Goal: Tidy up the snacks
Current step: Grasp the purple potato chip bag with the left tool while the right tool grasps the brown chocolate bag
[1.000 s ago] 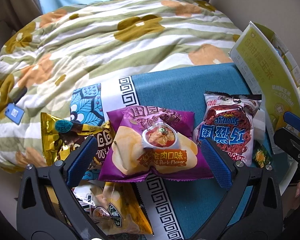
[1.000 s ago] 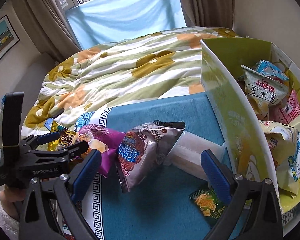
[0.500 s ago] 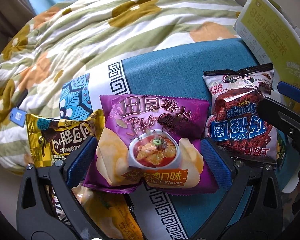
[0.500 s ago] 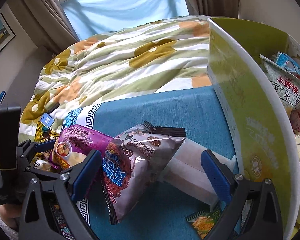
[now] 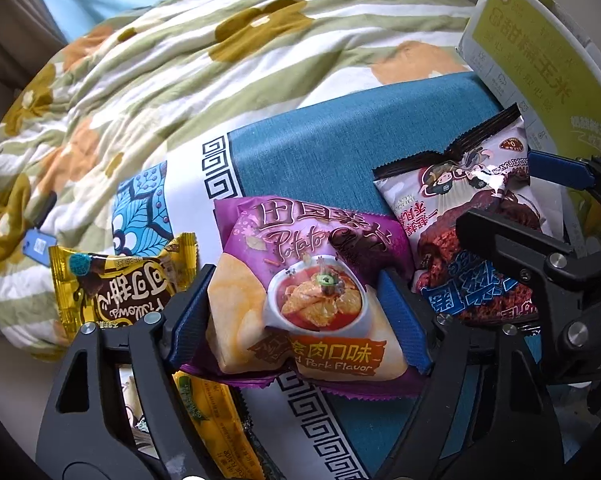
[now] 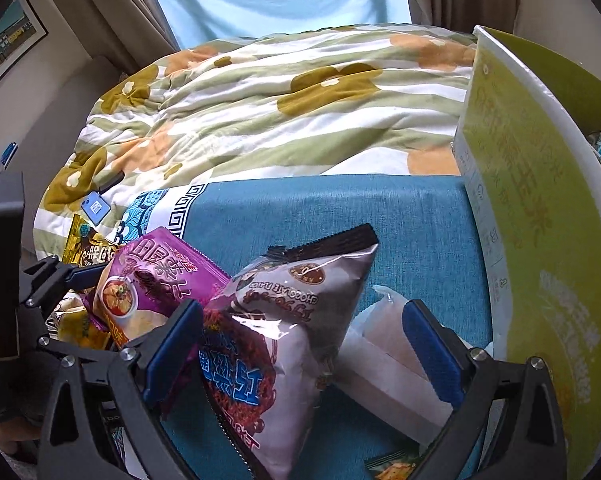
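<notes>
My left gripper (image 5: 296, 316) is shut on a purple potato chips bag (image 5: 312, 300), its blue pads pressing both sides. The bag also shows in the right wrist view (image 6: 156, 280). My right gripper (image 6: 304, 344) is open around a silver chocolate sponge snack bag (image 6: 284, 332) with a black top seal; the same bag sits right of the purple one in the left wrist view (image 5: 472, 216). A white packet (image 6: 384, 344) lies under the right finger. The yellow-green cardboard box (image 6: 520, 208) stands at the right.
A gold chocolate snack pack (image 5: 116, 280) and a yellow pack (image 5: 216, 420) lie at the left on the blue tablecloth (image 5: 340, 136). A flowered quilt (image 6: 284, 112) covers the bed behind. A small green pack (image 6: 392, 464) lies near the front edge.
My left gripper has moved forward and closed on the purple bag. My right gripper has moved forward so its fingers straddle the silver bag, still open.
</notes>
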`<state>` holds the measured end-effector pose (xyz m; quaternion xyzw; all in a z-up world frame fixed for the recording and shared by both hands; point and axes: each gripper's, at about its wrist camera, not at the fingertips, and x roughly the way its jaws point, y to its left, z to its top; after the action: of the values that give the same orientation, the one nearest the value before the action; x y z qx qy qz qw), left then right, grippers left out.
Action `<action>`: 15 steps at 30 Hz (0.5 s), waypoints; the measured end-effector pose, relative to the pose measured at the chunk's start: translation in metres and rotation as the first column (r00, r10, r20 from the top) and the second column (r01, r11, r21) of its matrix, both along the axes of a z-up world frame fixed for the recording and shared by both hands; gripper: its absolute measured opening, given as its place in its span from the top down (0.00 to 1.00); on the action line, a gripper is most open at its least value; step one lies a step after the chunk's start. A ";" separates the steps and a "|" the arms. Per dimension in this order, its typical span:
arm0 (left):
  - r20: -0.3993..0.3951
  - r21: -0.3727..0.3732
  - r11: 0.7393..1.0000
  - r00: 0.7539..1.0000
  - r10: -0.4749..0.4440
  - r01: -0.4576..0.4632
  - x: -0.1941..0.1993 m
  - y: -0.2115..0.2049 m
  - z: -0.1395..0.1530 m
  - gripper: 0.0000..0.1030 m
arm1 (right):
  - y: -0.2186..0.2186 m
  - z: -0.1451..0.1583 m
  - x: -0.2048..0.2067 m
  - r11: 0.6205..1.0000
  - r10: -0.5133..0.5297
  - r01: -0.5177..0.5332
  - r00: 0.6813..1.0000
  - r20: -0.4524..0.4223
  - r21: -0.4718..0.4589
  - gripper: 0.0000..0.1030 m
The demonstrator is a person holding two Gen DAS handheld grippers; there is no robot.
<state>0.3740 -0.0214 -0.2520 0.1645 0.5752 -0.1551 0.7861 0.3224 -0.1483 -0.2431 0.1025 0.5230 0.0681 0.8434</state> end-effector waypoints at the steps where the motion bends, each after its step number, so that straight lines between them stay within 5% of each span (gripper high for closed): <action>1: 0.000 -0.001 1.000 1.000 -0.001 0.001 0.000 -0.001 0.000 0.27 | 0.000 -0.001 0.001 1.000 0.004 -0.004 1.000 -0.002 0.003 0.04; 6: 0.011 0.002 1.000 1.000 0.005 -0.005 -0.001 -0.003 0.001 0.29 | 0.004 -0.007 0.006 0.999 0.032 -0.032 0.999 -0.021 0.019 0.04; 15: 0.016 -0.011 1.000 1.000 0.022 -0.022 -0.003 0.000 0.002 0.30 | 0.007 -0.010 0.007 0.992 0.061 -0.056 0.997 -0.038 0.109 0.39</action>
<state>0.3706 -0.0213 -0.2503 0.1550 0.5700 -0.1484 0.7932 0.3294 -0.1415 -0.2531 0.1341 0.5387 0.1189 0.8232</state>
